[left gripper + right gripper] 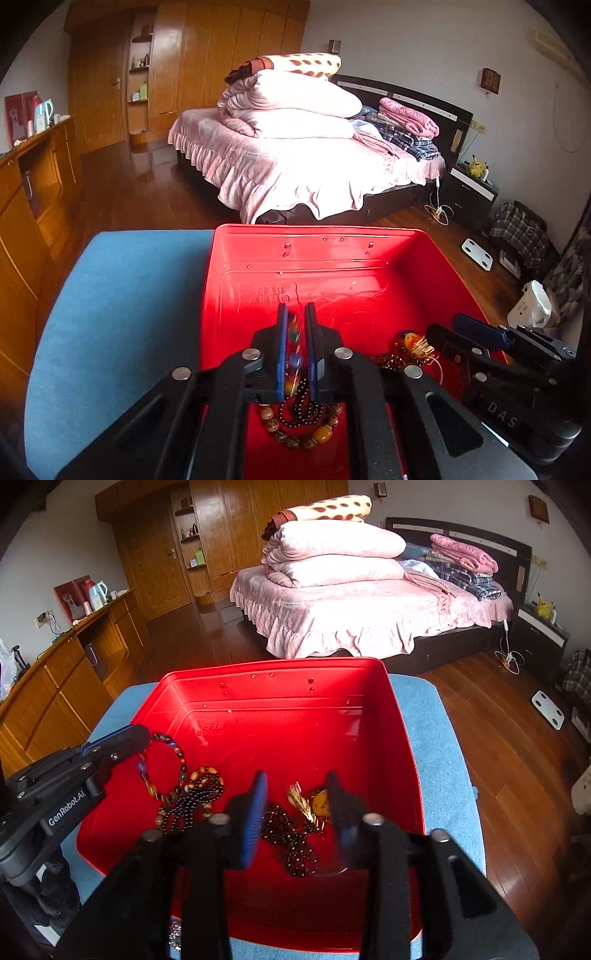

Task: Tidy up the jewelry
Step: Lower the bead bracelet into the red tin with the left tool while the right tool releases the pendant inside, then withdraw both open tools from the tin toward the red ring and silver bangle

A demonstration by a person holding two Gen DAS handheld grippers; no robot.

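Note:
A red tray (332, 254) (402, 760) lies on a blue cushion (125, 302). My left gripper (296, 314) is shut on a multicoloured bead bracelet (294, 345) (162, 764), held inside the tray at its left; it also shows in the right wrist view (136, 738). Below it lie a dark bead strand (301, 410) (192, 805) and a brown-and-amber bracelet (317, 435). My right gripper (297, 779) is open, its jaws on either side of a dark red bead necklace (291, 842) with a gold tassel (301, 799) and amber pendant (320, 802).
The cushion (439, 746) sits above a wooden floor (498, 720). A bed (295, 162) stands behind, a wooden cabinet (33, 192) at the left, a white scale (476, 253) and bags at the right.

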